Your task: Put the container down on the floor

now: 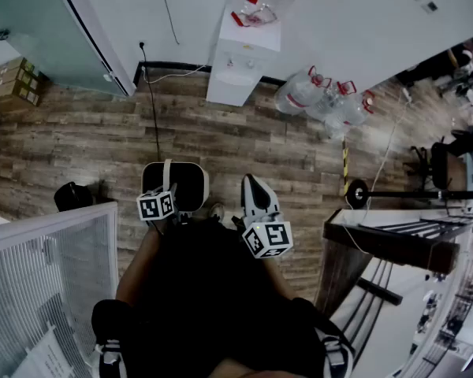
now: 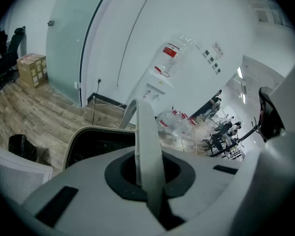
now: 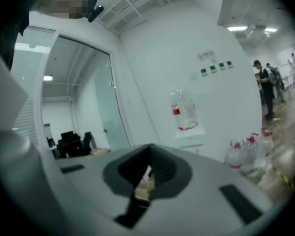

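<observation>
Evidently the left gripper (image 2: 148,181) pinches the container's (image 1: 185,186) handle (image 2: 145,132) to lower it to the floor (image 1: 79,132); the right gripper (image 3: 145,177) is closed, empty.

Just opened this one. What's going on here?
A person stands on a wooden floor with a gripper in each hand. The left gripper is shut on the white handle of a white container with a dark inside. The container hangs in front of the person and does not look set down yet. The right gripper is shut and empty, held beside it. A water dispenser stands at the wall ahead.
</observation>
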A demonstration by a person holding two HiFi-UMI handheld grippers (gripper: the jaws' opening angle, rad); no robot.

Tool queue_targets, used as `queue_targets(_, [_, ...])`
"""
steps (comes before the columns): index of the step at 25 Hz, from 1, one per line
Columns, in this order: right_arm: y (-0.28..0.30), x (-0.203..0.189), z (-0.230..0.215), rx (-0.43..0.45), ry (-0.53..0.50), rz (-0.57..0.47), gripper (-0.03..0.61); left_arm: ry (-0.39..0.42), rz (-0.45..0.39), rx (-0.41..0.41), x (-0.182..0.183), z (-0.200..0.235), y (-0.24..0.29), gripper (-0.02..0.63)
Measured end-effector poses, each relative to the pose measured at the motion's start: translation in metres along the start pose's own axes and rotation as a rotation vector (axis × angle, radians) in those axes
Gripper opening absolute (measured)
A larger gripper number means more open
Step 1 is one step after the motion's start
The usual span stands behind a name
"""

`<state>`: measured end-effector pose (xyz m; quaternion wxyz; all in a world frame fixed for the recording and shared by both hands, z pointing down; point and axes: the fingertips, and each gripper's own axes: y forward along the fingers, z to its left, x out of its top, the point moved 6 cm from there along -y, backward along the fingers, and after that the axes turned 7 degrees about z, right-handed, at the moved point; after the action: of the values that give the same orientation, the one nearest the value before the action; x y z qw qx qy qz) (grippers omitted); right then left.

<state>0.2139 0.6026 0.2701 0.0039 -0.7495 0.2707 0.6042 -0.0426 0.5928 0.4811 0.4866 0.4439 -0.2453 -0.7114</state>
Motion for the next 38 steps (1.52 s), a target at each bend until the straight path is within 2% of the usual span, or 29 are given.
queue_targets(14, [-0.01,0.003,-0.007,0.031,0.003,-0.012,0.032,-0.008,-0.002,0.014,-0.008,-0.009,0.006,0.025])
queue_targets(22, [-0.012,0.006,-0.036,0.042,0.002,-0.011,0.034,-0.038,-0.011,0.024,-0.01,-0.017,0.015,0.025])
queue_targets(29, [-0.006,0.006,-0.061,0.104,0.008,-0.008,0.034,-0.074,-0.042,0.055,-0.009,-0.021,0.021,0.025])
queue_targets(38, [0.017,0.005,-0.069,0.13,0.005,0.017,0.034,-0.101,-0.036,0.065,0.007,-0.01,0.031,0.025])
